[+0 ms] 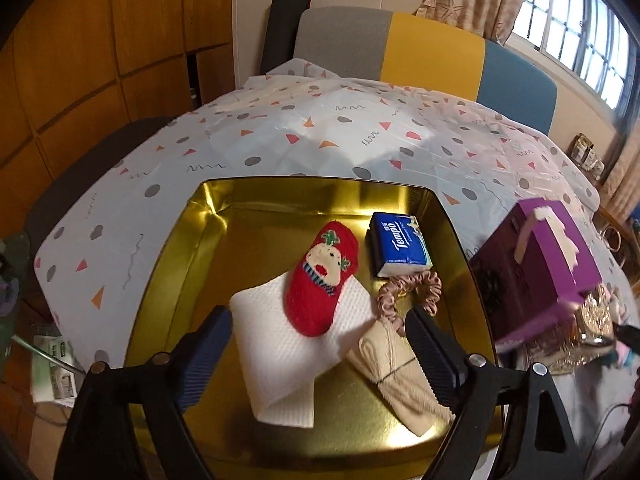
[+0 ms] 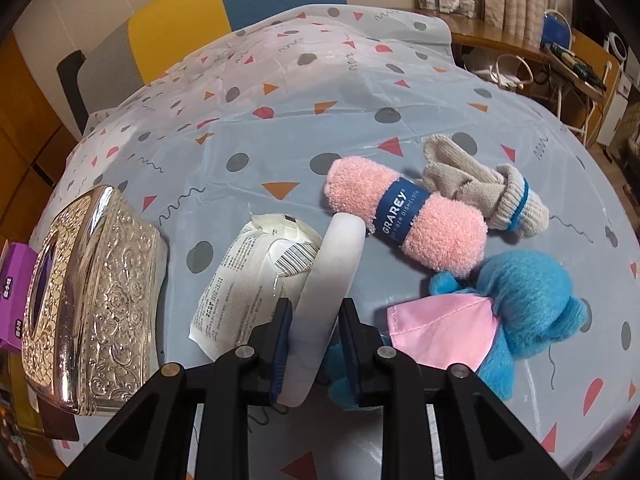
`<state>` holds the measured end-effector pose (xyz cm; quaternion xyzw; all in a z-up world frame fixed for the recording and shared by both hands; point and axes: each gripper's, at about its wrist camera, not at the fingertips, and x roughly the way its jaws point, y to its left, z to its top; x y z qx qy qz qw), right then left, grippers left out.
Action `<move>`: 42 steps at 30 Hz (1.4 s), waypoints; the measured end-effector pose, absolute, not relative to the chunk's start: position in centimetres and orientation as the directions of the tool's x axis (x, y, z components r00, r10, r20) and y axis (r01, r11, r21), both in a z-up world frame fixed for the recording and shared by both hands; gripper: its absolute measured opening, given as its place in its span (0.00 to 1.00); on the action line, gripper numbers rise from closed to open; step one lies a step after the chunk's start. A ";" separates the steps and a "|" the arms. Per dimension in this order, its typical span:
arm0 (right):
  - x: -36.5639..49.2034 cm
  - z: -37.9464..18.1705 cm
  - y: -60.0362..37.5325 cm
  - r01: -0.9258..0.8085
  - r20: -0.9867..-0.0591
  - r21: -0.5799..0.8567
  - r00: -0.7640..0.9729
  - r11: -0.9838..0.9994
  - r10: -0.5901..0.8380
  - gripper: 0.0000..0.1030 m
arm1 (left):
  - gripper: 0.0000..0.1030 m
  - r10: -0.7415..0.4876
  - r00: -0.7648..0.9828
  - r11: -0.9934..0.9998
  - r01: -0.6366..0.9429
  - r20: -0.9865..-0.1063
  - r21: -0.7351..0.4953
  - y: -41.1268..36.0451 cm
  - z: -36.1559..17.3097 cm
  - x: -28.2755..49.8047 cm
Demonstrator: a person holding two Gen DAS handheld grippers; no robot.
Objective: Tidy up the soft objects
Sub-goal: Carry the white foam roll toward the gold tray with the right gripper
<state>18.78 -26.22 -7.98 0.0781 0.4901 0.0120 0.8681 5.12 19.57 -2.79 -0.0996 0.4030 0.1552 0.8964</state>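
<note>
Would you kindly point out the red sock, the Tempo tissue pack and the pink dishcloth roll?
red sock [image 1: 322,280]: left wrist view, middle of its body.
Tempo tissue pack [image 1: 400,244]: left wrist view, blue top face.
pink dishcloth roll [image 2: 404,218]: right wrist view, blue paper band.

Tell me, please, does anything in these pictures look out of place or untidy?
Mostly no. In the gold tin, the red sock lies askew across the folded white towel rather than beside it. The purple box appears tilted and blurred. The right gripper is shut on a white curved piece.
</note>
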 end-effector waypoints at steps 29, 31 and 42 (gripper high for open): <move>19.4 -0.6 -20.9 -0.064 -0.740 0.124 0.659 0.990 0.136 0.21 | 0.99 0.155 0.656 0.966 -0.258 -0.739 -0.027 16.4 -2.8 2.0; 19.8 0.5 -19.6 -0.083 -0.731 0.121 0.667 0.989 0.145 0.21 | 0.99 0.152 0.658 0.964 -0.264 -0.738 -0.036 16.7 -2.9 1.8; 22.1 5.6 -11.8 -0.243 -0.661 0.223 0.674 0.944 0.330 0.21 | 0.99 0.161 0.656 0.957 -0.286 -0.737 -0.046 17.7 -3.2 1.0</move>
